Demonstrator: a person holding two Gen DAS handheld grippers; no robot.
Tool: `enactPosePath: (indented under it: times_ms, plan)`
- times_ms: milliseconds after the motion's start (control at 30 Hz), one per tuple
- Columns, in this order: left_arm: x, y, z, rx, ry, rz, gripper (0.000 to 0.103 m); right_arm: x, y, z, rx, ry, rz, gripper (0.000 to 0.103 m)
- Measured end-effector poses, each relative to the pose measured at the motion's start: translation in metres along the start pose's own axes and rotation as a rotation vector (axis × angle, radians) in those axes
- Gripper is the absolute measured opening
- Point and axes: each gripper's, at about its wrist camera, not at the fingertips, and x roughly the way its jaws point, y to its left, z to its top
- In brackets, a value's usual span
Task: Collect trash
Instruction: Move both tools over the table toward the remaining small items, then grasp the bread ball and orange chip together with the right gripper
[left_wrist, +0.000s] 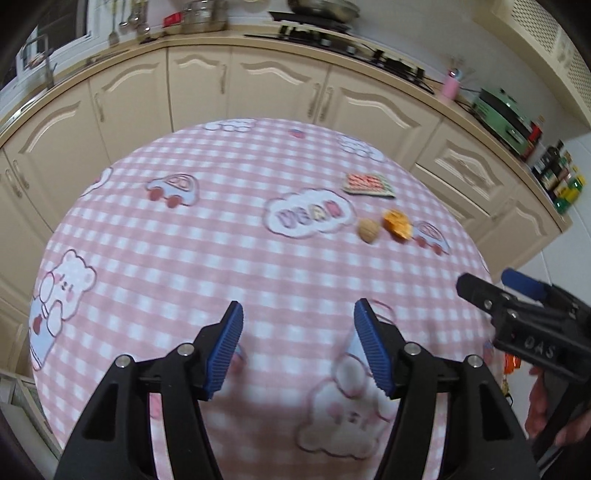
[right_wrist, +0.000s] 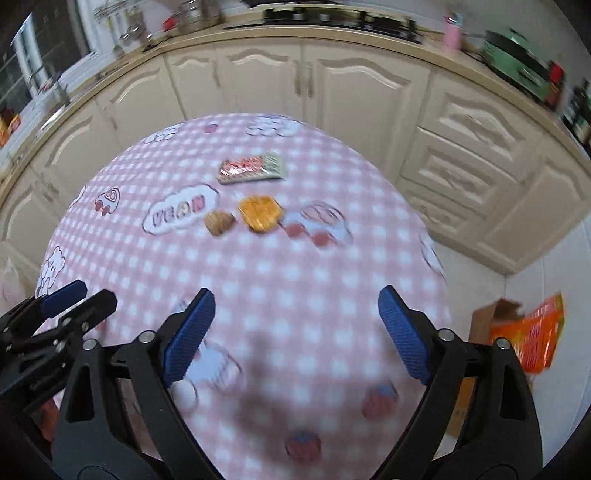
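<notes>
Our right view alone shows a box (right_wrist: 484, 321) with an orange bag (right_wrist: 532, 339) on the floor at lower right of the frame. Only our left view shows a hand (left_wrist: 543, 410) at the lower right edge, under the other tool, and a scrap of orange wrapper (left_wrist: 511, 363) just left of it.

We count three pieces of trash on the table (left_wrist: 221, 266), all in the upper half of both frames: one flat packet (left_wrist: 367, 184), one brown nut (left_wrist: 369, 230) and one crumpled orange wrapper (left_wrist: 397, 222). In the right view the packet (right_wrist: 253, 168) lies highest, the nut (right_wrist: 218, 222) and wrapper (right_wrist: 260, 213) just below it, side by side and nearly touching.

Our left gripper (left_wrist: 298, 347) has its fingers apart with nothing between them, only checked cloth; the trash sits well above and to the right of them. Our right gripper (right_wrist: 296, 334) has its fingers spread wider, also empty; the trash lies well above them, about over the left finger. Each gripper shows at the other view's lower edge: the right one (left_wrist: 491, 291) at right, the left one (right_wrist: 79, 299) at left.
</notes>
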Motion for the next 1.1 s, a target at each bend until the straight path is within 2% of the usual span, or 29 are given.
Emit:
enactPosePath:
  times_ms: [233,333,467,600,633,667,700,733,800,900,1000,1033,1067,1100]
  plan:
    - [0.019,0.027,0.017,-0.062,0.022,-0.016,0.062,0.058,0.033,0.040,-0.126,0.080,-0.013,0.090]
    - [0.027,0.034,0.021,-0.076,0.037,-0.022,0.062,0.084,0.037,0.051,-0.119,0.137,-0.015,0.090]
    - [0.035,0.039,0.024,-0.086,0.046,-0.020,0.062,0.102,0.035,0.058,-0.082,0.171,0.017,0.090]
    - [0.043,0.038,0.028,-0.086,0.063,-0.023,0.063,0.108,0.034,0.061,-0.077,0.171,0.013,0.088]
    - [0.044,0.037,0.028,-0.084,0.062,-0.025,0.063,0.108,0.034,0.062,-0.075,0.176,0.014,0.086]
    - [0.045,0.036,0.029,-0.082,0.060,-0.022,0.063,0.107,0.033,0.063,-0.075,0.174,0.013,0.077]
    - [0.045,0.036,0.029,-0.081,0.060,-0.021,0.063,0.106,0.034,0.065,-0.083,0.172,0.011,0.065]
    - [0.046,0.035,0.029,-0.078,0.063,-0.020,0.063,0.105,0.033,0.068,-0.087,0.173,0.018,0.058]
    - [0.047,0.033,0.028,-0.074,0.067,-0.021,0.063,0.104,0.032,0.073,-0.080,0.179,0.025,0.035]
    - [0.048,0.033,0.028,-0.075,0.068,-0.020,0.063,0.102,0.026,0.071,-0.081,0.178,0.037,0.029]
    - [0.048,0.034,0.028,-0.079,0.070,-0.020,0.063,0.100,0.018,0.069,-0.051,0.187,0.062,0.031]
    - [0.048,0.034,0.028,-0.078,0.072,-0.019,0.063,0.100,0.015,0.069,-0.029,0.194,0.078,0.040]
    - [0.047,0.033,0.028,-0.077,0.072,-0.016,0.063,0.098,0.012,0.068,-0.015,0.203,0.099,0.071]
    - [0.047,0.033,0.028,-0.076,0.070,-0.014,0.063,0.096,0.009,0.066,-0.002,0.206,0.103,0.082]
